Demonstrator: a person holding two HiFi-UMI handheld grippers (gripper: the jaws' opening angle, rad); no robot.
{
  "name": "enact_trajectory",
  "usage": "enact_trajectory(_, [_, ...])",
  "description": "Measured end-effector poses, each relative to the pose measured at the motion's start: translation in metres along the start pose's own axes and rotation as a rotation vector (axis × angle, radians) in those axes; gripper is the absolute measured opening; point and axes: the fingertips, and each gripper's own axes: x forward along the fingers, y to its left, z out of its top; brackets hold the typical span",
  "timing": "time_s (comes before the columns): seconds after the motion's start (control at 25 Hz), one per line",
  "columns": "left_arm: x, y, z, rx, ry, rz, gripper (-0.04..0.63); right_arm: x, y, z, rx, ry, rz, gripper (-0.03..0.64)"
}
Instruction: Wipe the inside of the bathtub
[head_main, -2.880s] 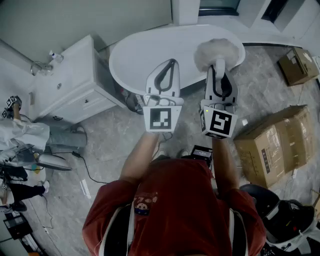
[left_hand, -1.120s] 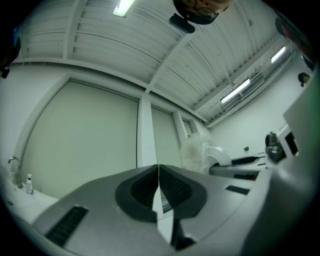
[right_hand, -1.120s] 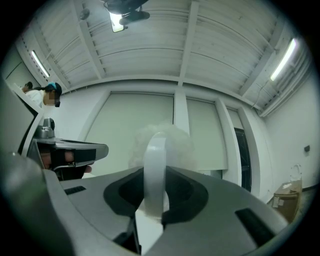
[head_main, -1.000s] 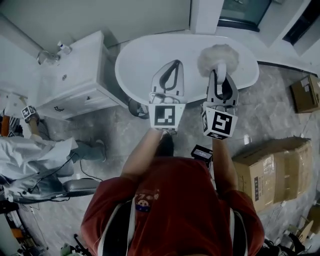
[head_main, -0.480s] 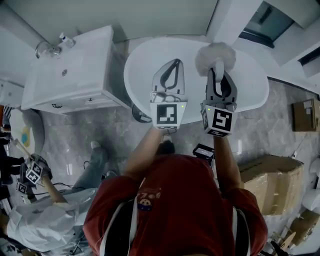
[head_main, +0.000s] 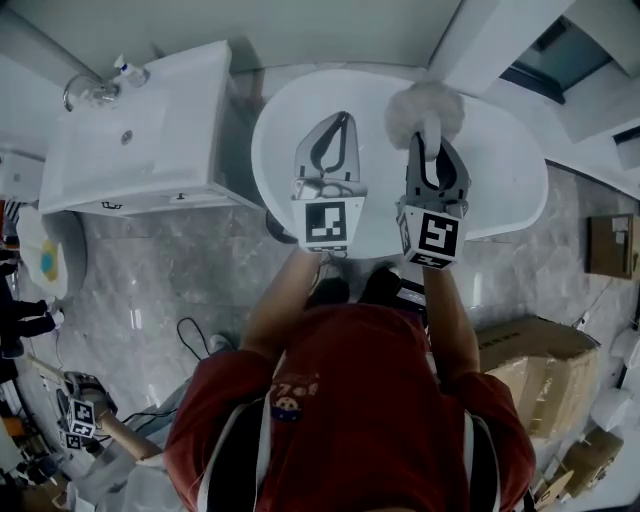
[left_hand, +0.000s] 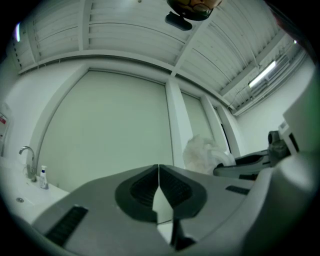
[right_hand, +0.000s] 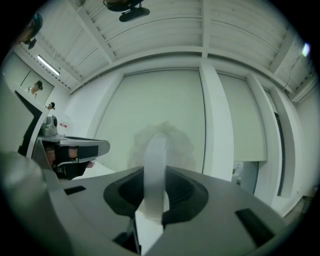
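We've stepped right up, so the bathtub (head_main: 510, 175) now sits straight under us instead of ahead. The right gripper (head_main: 432, 140) is clamped on the fluffy duster (head_main: 425, 103), which is held up over the tub. The left gripper (head_main: 338, 120) is pinched closed on nothing. Wiping can probably start.

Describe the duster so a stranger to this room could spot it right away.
Find the white oval tub beside the sink cabinet. Above its far side the right claw grips a flat white handle, and the duster is the puff at its tip: the only fluffy thing among smooth, hard surfaces.
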Motion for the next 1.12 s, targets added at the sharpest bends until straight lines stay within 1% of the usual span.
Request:
enact_trajectory(0.16, [0.025, 0.015, -0.012, 0.005, 0.007, 0.032, 0.017, 0.036, 0.002, -0.007, 0.007, -0.017, 0.034, 0.094])
enact_trajectory(0.24, [0.041, 0.018, -0.012, -0.008, -0.002, 0.062, 0.017, 0.054, -0.004, -0.010, 0.017, -0.022, 0.056, 0.094])
enact_trajectory(0.44, [0.087, 0.035, -0.019, -0.027, -0.001, 0.131, 0.017, 0.111, -0.011, -0.019, 0.044, -0.025, 0.144, 0.094])
enact_trajectory(0.52, [0.098, 0.020, -0.019, -0.009, 0.008, 0.163, 0.017, 0.116, -0.031, -0.023, 0.059, -0.037, 0.172, 0.094])
enact_trajectory(0.68, [0.113, -0.040, -0.022, 0.045, 0.026, 0.215, 0.017, 0.104, -0.091, -0.041, 0.092, -0.048, 0.217, 0.094])
enact_trajectory(0.76, [0.120, -0.049, -0.031, 0.052, 0.038, 0.230, 0.017, 0.108, -0.101, -0.051, 0.104, -0.048, 0.250, 0.094])
enact_trajectory(0.92, [0.128, -0.041, -0.055, 0.056, 0.083, 0.265, 0.017, 0.124, -0.094, -0.071, 0.120, -0.039, 0.315, 0.094])
enact_trajectory(1.12, [0.125, -0.008, -0.086, 0.045, 0.116, 0.311, 0.017, 0.146, -0.066, -0.102, 0.098, 0.029, 0.338, 0.094])
